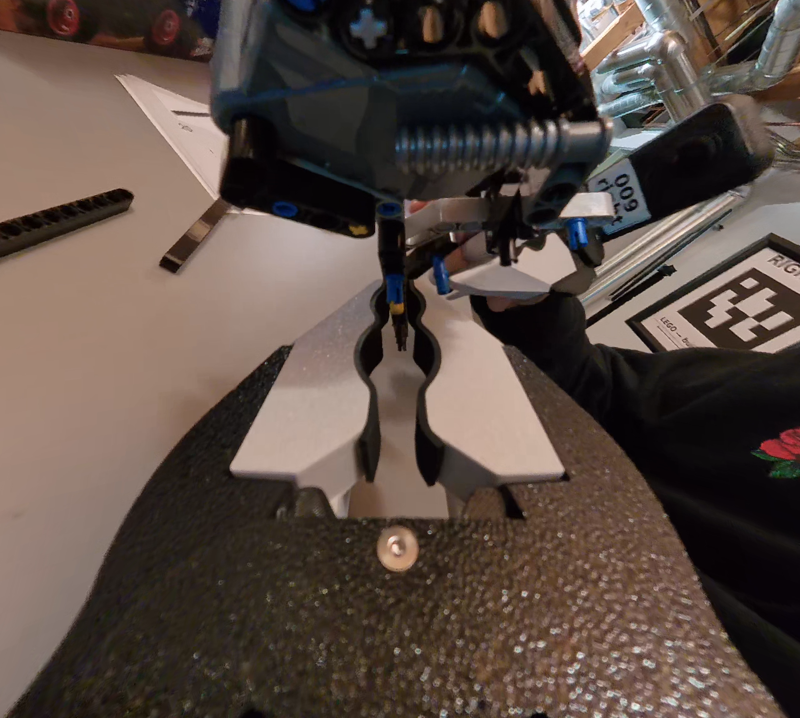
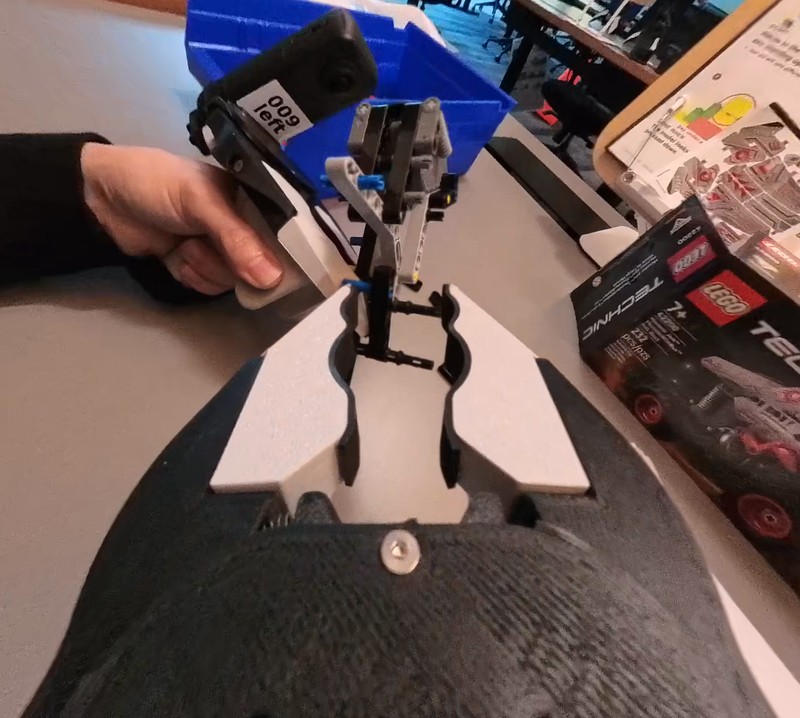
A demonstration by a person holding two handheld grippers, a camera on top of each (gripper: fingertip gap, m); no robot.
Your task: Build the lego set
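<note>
A part-built lego assembly of black and grey beams, with a coil spring and blue pins, is held up between both grippers. My left gripper is shut on a thin black beam that hangs from the assembly's underside. In the right wrist view the assembly stands upright. My right gripper is shut on its lower black beam: the beam lies against the left pad and its two black pins reach across to the right pad. The left gripper, held by a hand, meets the assembly from the left.
A long black beam, a short black piece and an instruction sheet lie on the white table to the left. A blue bin stands behind the assembly. The lego box and an instruction board are on the right.
</note>
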